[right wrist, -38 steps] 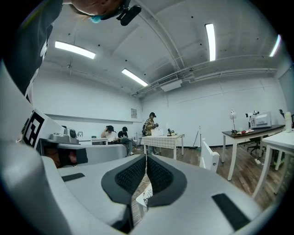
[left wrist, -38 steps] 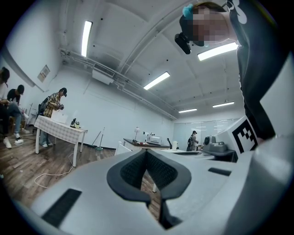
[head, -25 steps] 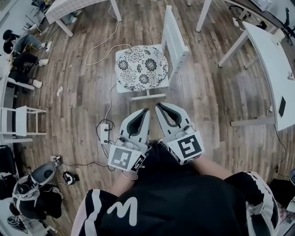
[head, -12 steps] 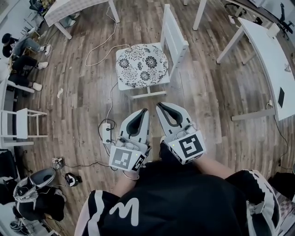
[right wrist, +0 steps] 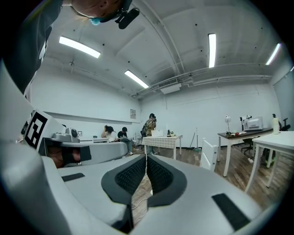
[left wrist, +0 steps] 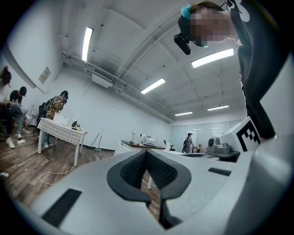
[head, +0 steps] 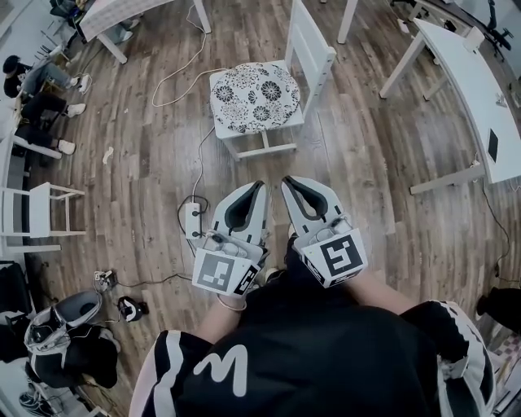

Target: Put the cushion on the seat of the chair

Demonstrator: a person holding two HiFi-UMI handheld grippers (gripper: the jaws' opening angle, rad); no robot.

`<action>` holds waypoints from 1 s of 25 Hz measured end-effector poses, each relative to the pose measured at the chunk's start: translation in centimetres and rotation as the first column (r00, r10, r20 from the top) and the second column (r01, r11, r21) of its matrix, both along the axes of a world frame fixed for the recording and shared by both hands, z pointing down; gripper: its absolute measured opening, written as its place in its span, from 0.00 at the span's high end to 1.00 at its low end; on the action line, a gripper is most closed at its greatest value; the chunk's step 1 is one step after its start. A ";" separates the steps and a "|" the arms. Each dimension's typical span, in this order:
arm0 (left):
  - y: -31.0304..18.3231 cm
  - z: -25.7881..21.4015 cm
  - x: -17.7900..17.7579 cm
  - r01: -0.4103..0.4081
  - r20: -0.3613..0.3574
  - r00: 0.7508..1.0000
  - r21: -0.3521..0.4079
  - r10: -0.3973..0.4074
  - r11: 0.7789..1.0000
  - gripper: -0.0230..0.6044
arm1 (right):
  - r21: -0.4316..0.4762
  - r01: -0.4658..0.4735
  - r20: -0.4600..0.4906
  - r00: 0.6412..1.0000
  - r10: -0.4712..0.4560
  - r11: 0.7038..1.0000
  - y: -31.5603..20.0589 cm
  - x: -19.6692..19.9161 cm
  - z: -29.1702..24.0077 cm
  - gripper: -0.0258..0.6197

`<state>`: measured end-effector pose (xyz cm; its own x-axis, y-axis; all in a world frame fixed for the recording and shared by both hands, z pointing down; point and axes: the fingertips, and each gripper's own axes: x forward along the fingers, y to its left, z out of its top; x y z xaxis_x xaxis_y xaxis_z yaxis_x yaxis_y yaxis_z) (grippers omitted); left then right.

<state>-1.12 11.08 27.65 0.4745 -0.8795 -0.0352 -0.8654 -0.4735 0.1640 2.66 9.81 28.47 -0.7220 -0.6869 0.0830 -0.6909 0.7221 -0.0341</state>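
The round black-and-white flowered cushion point(head: 255, 96) lies flat on the seat of the white chair point(head: 310, 47), at the top centre of the head view. Both grippers hover side by side over the floor, close to my body and well short of the chair. My left gripper point(head: 259, 186) is shut with nothing in it, and its pads meet in the left gripper view point(left wrist: 147, 151). My right gripper point(head: 286, 181) is shut and empty as well, its pads closed together in the right gripper view point(right wrist: 146, 157).
A power strip point(head: 194, 221) with trailing cables lies on the wooden floor just left of the left gripper. White tables stand at the right point(head: 480, 106) and top left point(head: 122, 12). A second white chair point(head: 37, 213), seated people point(head: 37, 81) and bags point(head: 61, 326) line the left side.
Both grippers and I have drawn back from the chair; the chair and cushion now sit higher and further off in the head view. The jaws stayed shut.
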 end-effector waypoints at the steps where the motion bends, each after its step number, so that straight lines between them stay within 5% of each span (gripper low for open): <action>1: 0.7 -0.1 -0.2 -0.004 0.001 1.000 0.004 0.004 1.000 0.96 | 0.002 -0.004 0.002 1.000 0.004 1.000 0.7 -0.1 -0.1 0.92; 15: 10.1 -1.2 -1.8 -0.035 0.000 0.999 0.050 0.035 0.998 0.96 | 0.052 -0.042 0.007 0.999 0.041 0.998 10.7 -1.5 -1.2 0.92; 25: 11.8 -2.2 -1.3 -0.031 -0.005 0.999 0.058 0.032 0.998 0.96 | 0.061 -0.022 -0.032 0.999 0.024 0.998 12.4 -1.1 -1.2 0.92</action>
